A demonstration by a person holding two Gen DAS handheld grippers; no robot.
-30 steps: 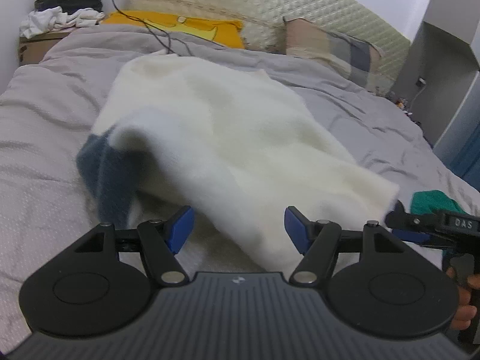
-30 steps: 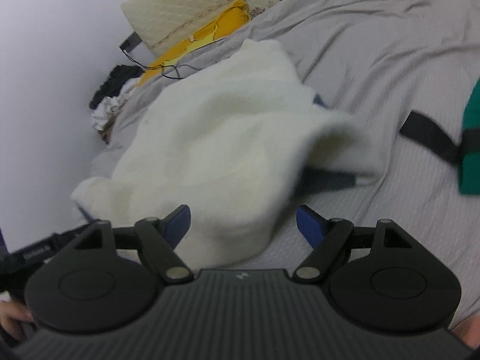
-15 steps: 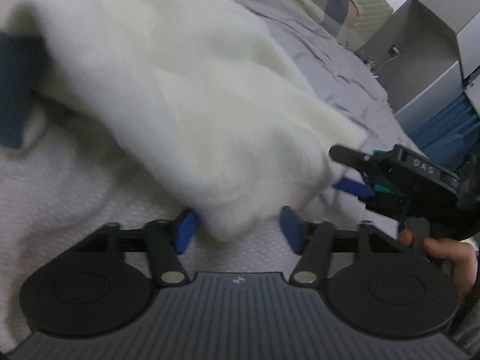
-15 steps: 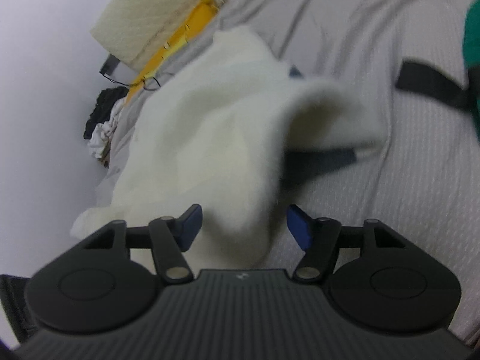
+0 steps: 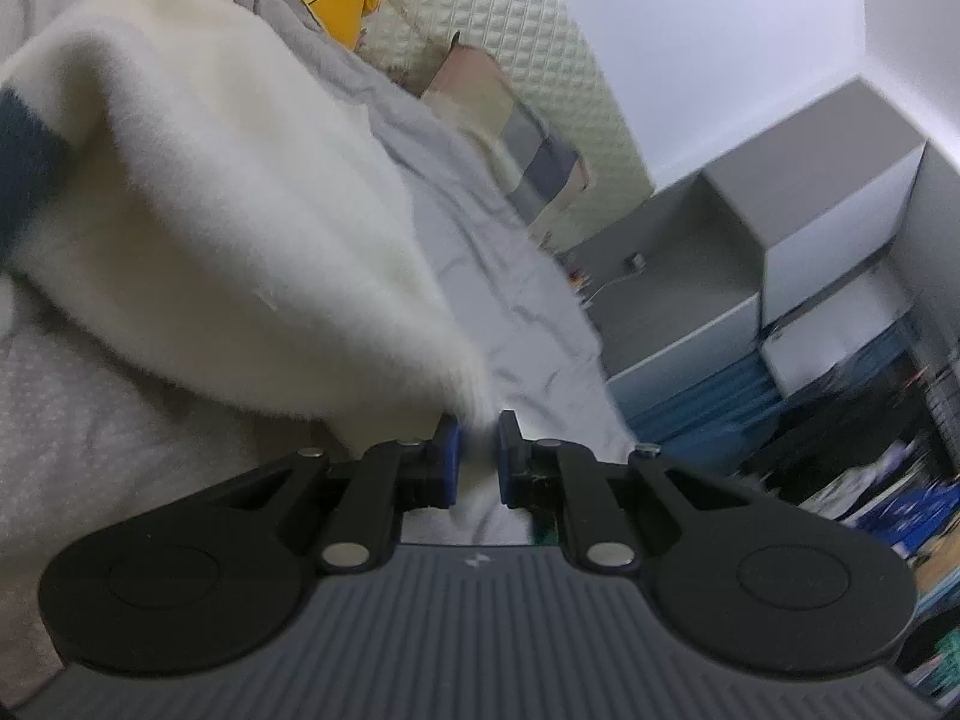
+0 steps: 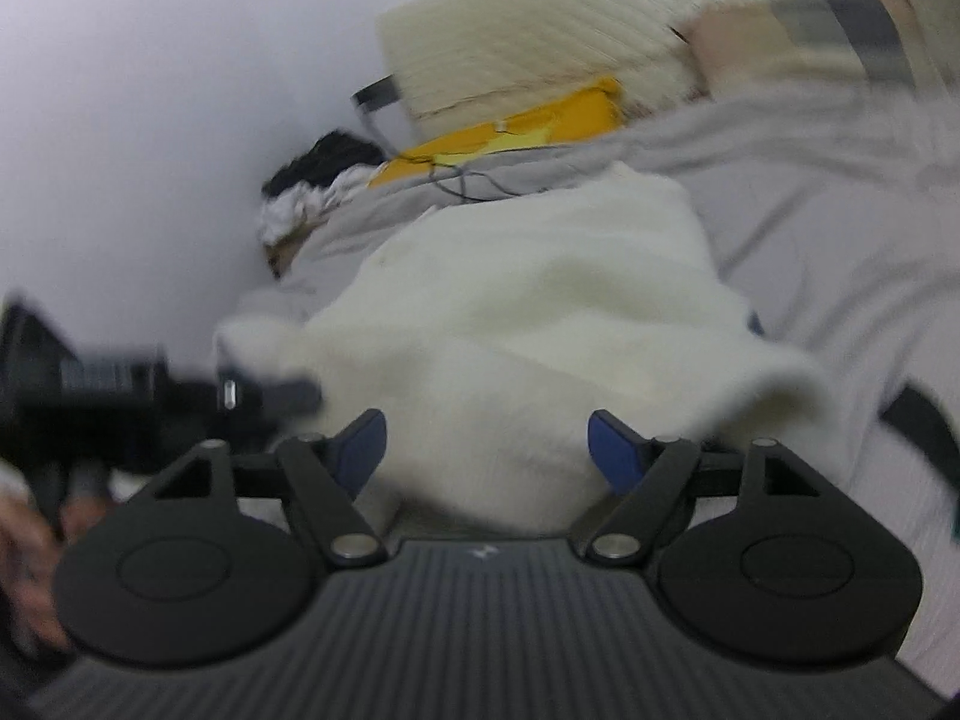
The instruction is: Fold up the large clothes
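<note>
- While the left gripper (image 5: 477,441) is closing its jaws on a corner of the white fleece garment (image 5: 228,192), confirm that the pads pinch cloth before any lift.
- Keep the right gripper (image 6: 487,443) low; its jaws are opening, spread wide with fleece between them, pads not pressing.
- Take the second corner at the same edge, so the fold stays even.
- Garment location: spread on the grey bed (image 6: 840,252), below the yellow pillow (image 6: 516,126).
- Pose: both grippers point slightly downward toward the garment; the left view is rolled.

Fuzzy cream fleece garment (image 5: 228,192), matt grey cotton bedsheet (image 5: 510,300), quilted headboard (image 5: 516,42)
</note>
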